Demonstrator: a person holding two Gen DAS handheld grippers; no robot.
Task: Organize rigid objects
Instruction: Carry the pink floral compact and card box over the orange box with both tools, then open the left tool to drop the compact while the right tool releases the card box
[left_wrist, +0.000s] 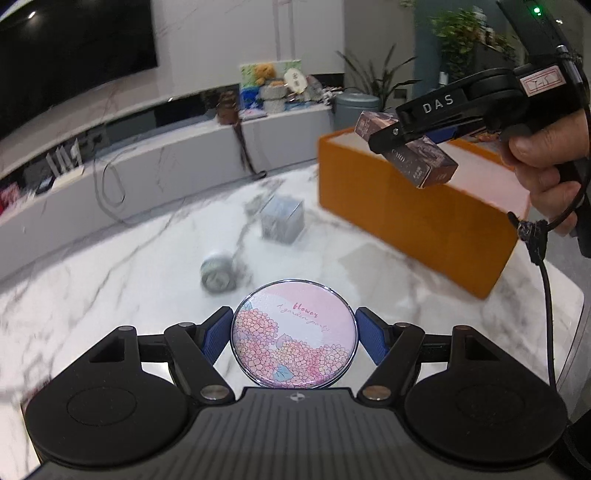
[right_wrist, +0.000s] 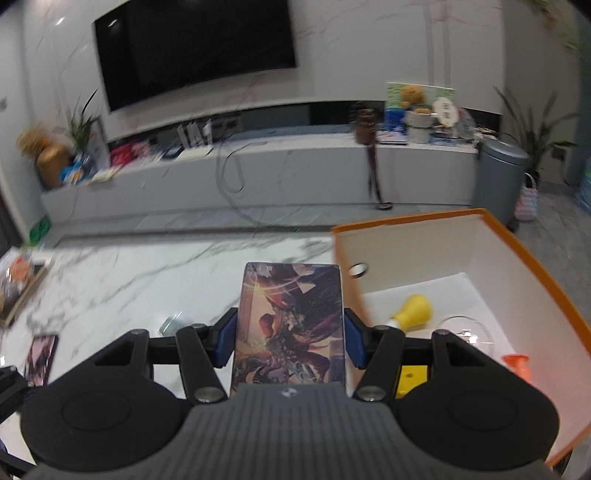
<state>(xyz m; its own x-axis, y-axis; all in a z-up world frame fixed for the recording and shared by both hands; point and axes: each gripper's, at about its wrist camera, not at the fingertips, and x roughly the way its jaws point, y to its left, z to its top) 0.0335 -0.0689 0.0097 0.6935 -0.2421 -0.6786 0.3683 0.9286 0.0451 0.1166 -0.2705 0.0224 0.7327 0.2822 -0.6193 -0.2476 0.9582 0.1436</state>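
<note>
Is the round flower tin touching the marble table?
Apart. The left wrist view shows the round tin clamped between the left gripper's blue pads, lifted above the table.

Floral round tin (left_wrist: 294, 335) and dark card box (right_wrist: 290, 325) held above marble

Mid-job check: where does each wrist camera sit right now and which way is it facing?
Left wrist: on the left gripper, looking forward and down over the marble table; its fingers clamp a round flowered tin. The right gripper, with a hand on its handle, shows at upper right.
Right wrist: on the right gripper, facing the TV wall; its fingers clamp a card box beside the open orange box.
Shared: card box, orange box, table, TV wall.
</note>
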